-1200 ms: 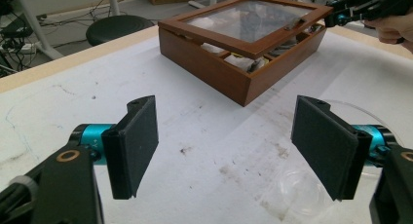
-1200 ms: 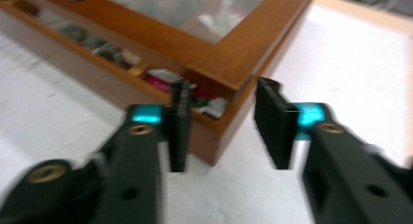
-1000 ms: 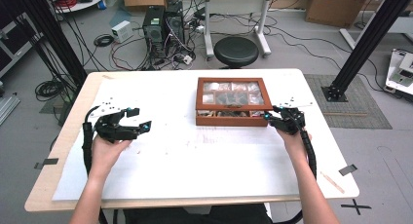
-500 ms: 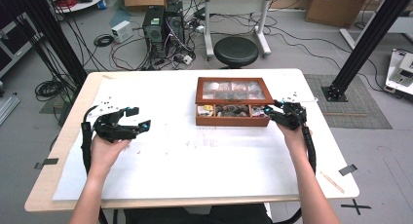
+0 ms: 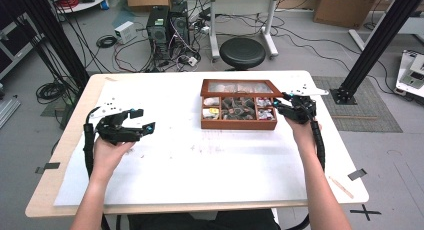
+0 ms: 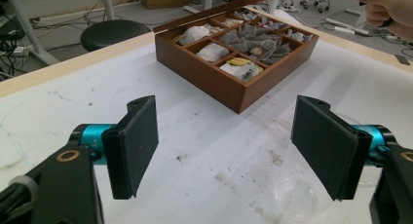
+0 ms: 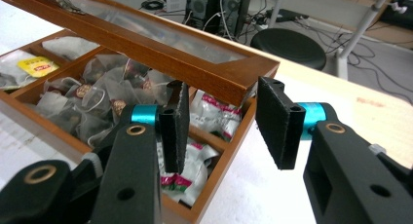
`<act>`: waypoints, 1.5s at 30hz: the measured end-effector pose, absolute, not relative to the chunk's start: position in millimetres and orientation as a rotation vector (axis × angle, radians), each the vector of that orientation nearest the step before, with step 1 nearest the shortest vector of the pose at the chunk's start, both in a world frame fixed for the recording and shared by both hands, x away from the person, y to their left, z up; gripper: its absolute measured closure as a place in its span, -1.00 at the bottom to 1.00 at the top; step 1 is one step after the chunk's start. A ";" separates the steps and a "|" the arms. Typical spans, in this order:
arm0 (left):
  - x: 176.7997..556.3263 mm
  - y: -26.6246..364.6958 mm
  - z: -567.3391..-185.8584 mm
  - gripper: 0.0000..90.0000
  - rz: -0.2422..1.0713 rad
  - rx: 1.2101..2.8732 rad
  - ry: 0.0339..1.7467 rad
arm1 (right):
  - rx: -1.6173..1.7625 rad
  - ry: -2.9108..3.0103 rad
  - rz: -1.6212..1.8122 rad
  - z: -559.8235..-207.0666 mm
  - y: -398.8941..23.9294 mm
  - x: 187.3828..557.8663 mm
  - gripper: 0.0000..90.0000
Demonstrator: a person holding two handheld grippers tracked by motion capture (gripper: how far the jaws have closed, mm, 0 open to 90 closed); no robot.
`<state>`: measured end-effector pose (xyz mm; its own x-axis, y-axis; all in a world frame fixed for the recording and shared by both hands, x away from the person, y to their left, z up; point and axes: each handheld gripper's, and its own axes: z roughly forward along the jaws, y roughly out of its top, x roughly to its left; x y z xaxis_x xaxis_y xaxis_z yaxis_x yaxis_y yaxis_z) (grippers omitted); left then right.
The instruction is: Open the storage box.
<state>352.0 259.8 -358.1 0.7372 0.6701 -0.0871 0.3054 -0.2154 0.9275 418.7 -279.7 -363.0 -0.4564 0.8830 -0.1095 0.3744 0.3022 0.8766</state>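
A brown wooden tea box [image 5: 239,124] sits at the table's far right of centre, its compartments filled with tea bags [image 7: 104,100]. Its glass-paned lid [image 5: 240,82] is tilted up at the front. My right gripper [image 5: 276,102] is at the box's right front corner, its jaws shut on the corner of the lid [image 7: 146,44], which it holds raised above the compartments. My left gripper [image 5: 142,119] hovers over the left side of the table, open, with nothing between its pads [image 6: 134,146]. From the left gripper view the box [image 6: 214,83] lies ahead, and a hand [image 6: 389,7] is at the top right.
White paper [image 5: 200,160] covers most of the table top. Beyond the far edge stand a black stool [image 5: 242,52], computer towers [image 5: 167,25] with loose cables, and a black frame post [image 5: 380,40] at the right. Bits of tape [image 5: 356,174] mark the table's edges.
The lid has gone from lying flat on the box to tilted up, uncovering the compartments. My right gripper has risen with it. The left gripper has not moved.
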 end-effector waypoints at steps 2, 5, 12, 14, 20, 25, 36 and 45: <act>352.4 259.4 -358.6 -0.44 0.400 1.810 0.762 | 1.110 1.976 1.090 -360.6 -279.2 420.7 0.27; 352.6 258.5 -358.9 -0.44 0.396 1.815 0.761 | 1.099 1.964 1.097 -359.4 -279.1 423.1 0.26; 353.4 258.4 -357.7 -0.44 0.391 1.811 0.753 | 1.101 1.974 1.084 -353.2 -277.2 433.4 0.22; 353.5 258.5 -357.5 -0.44 0.388 1.809 0.753 | 1.098 1.971 1.091 -350.0 -277.5 436.1 0.22; 354.1 258.7 -358.5 -0.44 0.379 1.809 0.753 | 1.105 1.971 1.107 -339.7 -278.1 447.0 0.21; 354.2 259.9 -359.0 -0.44 0.373 1.805 0.749 | 1.118 1.972 1.116 -327.9 -278.1 458.7 0.21; 353.2 262.4 -360.4 -0.44 0.358 1.802 0.728 | 1.143 1.972 1.120 -313.3 -277.0 475.1 0.21; 354.5 264.4 -360.9 -0.44 0.346 1.800 0.720 | 1.164 1.955 1.133 -303.3 -276.0 491.5 0.21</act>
